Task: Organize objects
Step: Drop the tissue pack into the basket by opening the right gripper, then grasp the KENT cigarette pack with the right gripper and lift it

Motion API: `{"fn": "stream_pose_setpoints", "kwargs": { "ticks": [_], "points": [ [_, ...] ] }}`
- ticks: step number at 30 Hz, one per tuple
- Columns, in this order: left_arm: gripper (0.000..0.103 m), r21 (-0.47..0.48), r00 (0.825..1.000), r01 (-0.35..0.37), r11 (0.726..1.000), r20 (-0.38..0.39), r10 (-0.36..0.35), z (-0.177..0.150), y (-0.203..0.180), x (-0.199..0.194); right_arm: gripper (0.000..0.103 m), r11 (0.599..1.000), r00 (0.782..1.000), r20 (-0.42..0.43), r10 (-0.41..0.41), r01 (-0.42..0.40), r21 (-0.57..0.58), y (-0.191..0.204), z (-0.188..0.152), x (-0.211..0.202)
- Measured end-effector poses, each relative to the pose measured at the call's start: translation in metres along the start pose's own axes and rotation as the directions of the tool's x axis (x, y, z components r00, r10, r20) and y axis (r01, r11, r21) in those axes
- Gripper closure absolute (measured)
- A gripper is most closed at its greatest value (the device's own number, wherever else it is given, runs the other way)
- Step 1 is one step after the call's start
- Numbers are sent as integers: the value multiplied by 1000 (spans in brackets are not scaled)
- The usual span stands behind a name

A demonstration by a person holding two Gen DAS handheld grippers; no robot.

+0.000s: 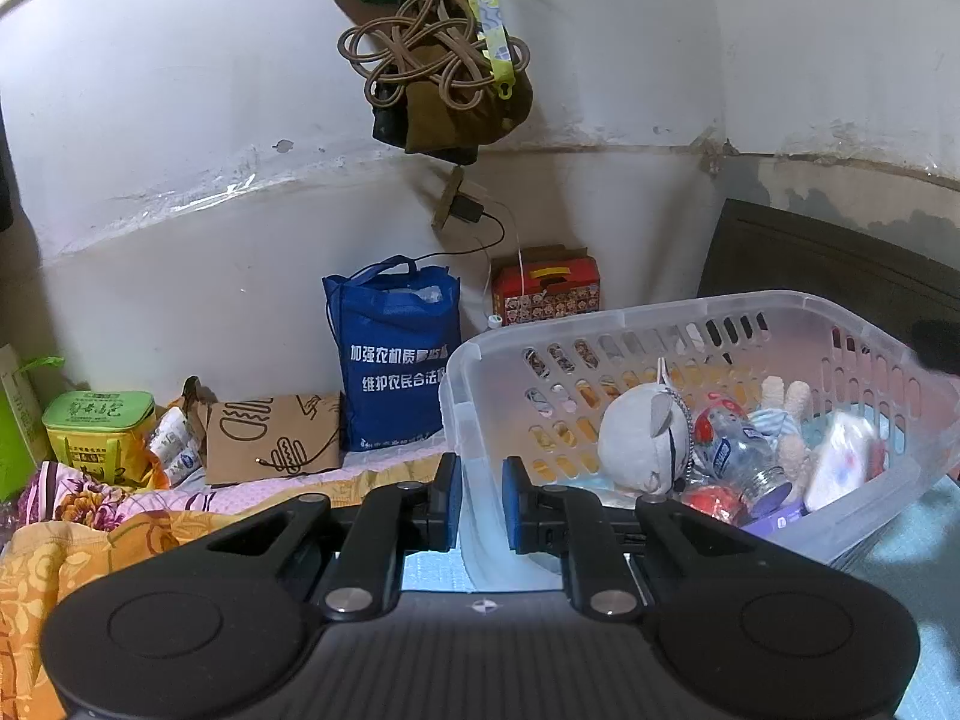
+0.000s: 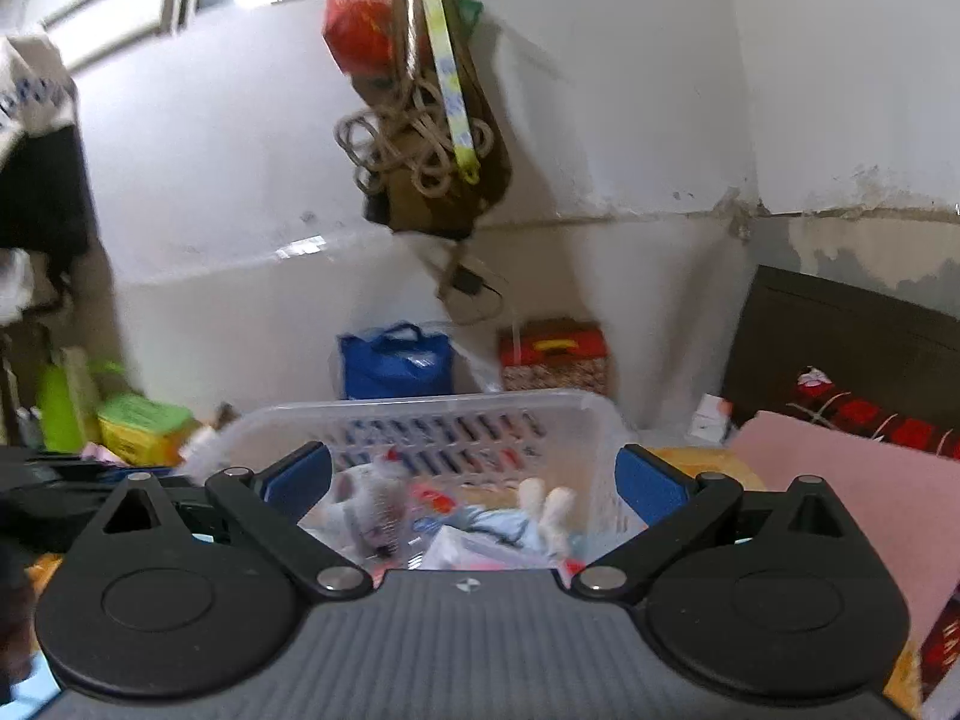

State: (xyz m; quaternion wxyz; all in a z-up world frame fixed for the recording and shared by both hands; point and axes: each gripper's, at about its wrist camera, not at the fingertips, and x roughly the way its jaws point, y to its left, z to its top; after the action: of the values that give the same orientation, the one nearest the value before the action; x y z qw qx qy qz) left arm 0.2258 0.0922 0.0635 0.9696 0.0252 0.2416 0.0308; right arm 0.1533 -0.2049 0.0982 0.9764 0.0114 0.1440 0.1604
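The left gripper [image 1: 482, 504] is clamping its blue pads on the near corner of the clear plastic basket [image 1: 660, 312], gripping the rim. The basket is sitting on a bed, on a pale blue cloth [image 1: 918, 546], and is holding a white plush toy [image 1: 642, 438], a small plastic bottle [image 1: 744, 450], a white packet [image 1: 840, 462] and a red item [image 1: 708, 498], all lying jumbled together. The right gripper [image 2: 474, 480] is hanging over the basket's near side with its jaws spread wide and nothing between them. A blue tote bag [image 1: 393, 360] and a red box [image 1: 546, 288] are standing against the wall behind the basket
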Motion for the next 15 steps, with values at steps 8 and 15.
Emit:
{"fn": "stream_pose_setpoints", "kwargs": {
  "ticks": [8,15],
  "points": [
    [85,3,1000,-2,1000,1,2,0,0,-1,0,994,996,-43,84,-80,70,2,-58,-12],
    [85,4,1000,-5,1000,0,5,0,0,-1,0,987,965,-213,152,-137,83,29,-99,18]
  ]
}}
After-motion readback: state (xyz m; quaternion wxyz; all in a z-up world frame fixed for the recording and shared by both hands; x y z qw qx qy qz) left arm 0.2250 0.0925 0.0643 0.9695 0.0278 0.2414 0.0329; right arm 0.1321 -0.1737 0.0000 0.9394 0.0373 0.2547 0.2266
